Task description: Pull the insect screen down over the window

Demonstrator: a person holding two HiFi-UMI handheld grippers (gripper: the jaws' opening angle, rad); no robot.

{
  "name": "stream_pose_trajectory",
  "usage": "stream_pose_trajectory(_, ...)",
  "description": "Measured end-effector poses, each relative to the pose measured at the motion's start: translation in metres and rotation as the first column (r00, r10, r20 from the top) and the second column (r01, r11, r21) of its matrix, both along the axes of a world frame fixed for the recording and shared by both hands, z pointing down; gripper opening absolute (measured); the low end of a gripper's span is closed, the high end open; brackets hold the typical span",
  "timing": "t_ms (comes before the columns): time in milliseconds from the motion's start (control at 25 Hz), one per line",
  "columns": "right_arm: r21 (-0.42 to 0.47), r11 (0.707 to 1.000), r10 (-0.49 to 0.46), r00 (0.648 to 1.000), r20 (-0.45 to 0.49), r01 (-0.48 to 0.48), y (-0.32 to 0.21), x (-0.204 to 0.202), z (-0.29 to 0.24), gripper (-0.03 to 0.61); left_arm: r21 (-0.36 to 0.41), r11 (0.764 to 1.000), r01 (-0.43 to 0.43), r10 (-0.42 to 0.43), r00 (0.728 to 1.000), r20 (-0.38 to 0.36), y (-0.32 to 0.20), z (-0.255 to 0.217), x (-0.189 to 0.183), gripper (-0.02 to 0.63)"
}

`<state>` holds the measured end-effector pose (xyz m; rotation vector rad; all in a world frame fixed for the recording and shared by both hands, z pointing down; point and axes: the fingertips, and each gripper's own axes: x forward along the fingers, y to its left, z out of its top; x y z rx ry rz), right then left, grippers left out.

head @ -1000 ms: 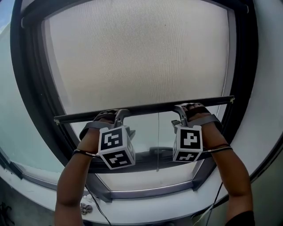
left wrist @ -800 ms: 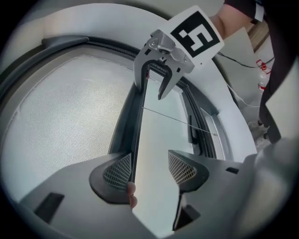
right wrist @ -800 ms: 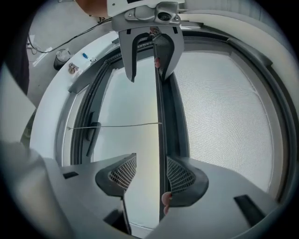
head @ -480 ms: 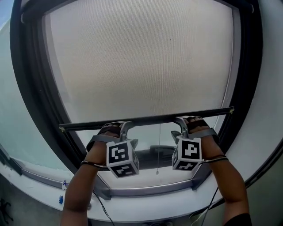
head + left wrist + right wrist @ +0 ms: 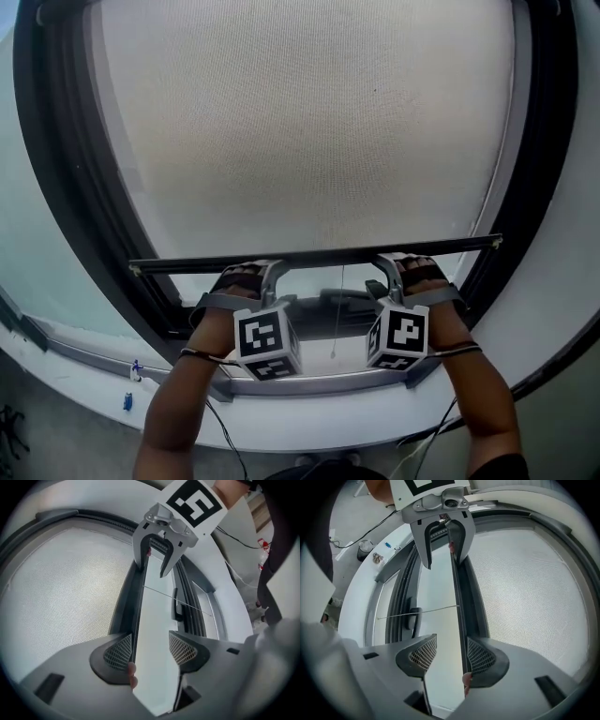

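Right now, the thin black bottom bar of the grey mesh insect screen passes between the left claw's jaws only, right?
Not only: the right gripper view shows the thin black bottom bar running through the right claw too, its jaws open.

Head view faces the window (image 5: 70,187) from close behind the left hand-held gripper (image 5: 269,270) and right hand-held gripper (image 5: 387,266). Each gripper view looks along the bar (image 5: 138,616) at the other.
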<state>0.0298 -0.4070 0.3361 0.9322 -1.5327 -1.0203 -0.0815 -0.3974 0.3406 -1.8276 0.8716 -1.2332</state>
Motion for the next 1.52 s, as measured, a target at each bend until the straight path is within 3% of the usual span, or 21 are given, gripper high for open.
stream_pose_trajectory(160,-0.034,0.999,-0.006,1.000,-0.011,0.006,0.001,-0.001,0.006,0.202,-0.038,0.999,0.017,-0.016,0.999,0.039,0.000,0.011,-0.009,0.244)
stream_pose_trajectory(360,-0.120,0.993,-0.027,0.999,-0.020,0.024,0.004,-0.006,0.014,0.202,-0.099,0.994,0.038,-0.035,0.999,0.028,0.000,0.021,-0.012,0.244)
stream_pose_trajectory(640,-0.109,0.994,-0.022,0.999,-0.026,0.019,0.007,0.000,0.055,0.204,-0.120,0.991,0.057,-0.058,0.998,-0.007,0.003,0.063,-0.009,0.244)
stream_pose_trajectory(960,-0.236,0.971,-0.027,1.000,0.006,0.028,0.015,0.000,0.127,0.203,-0.219,0.972,0.084,-0.080,0.996,0.029,0.013,0.135,-0.006,0.244)
stream_pose_trajectory(1200,-0.219,0.975,-0.037,0.999,-0.007,0.035,0.012,-0.001,0.134,0.204,-0.189,0.978,0.089,-0.081,0.996,0.049,0.011,0.140,-0.009,0.245)
stream_pose_trajectory(1520,-0.280,0.959,-0.041,0.999,0.016,0.044,0.011,-0.005,0.180,0.204,-0.235,0.965,0.113,-0.097,0.992,0.078,0.011,0.190,-0.007,0.244)
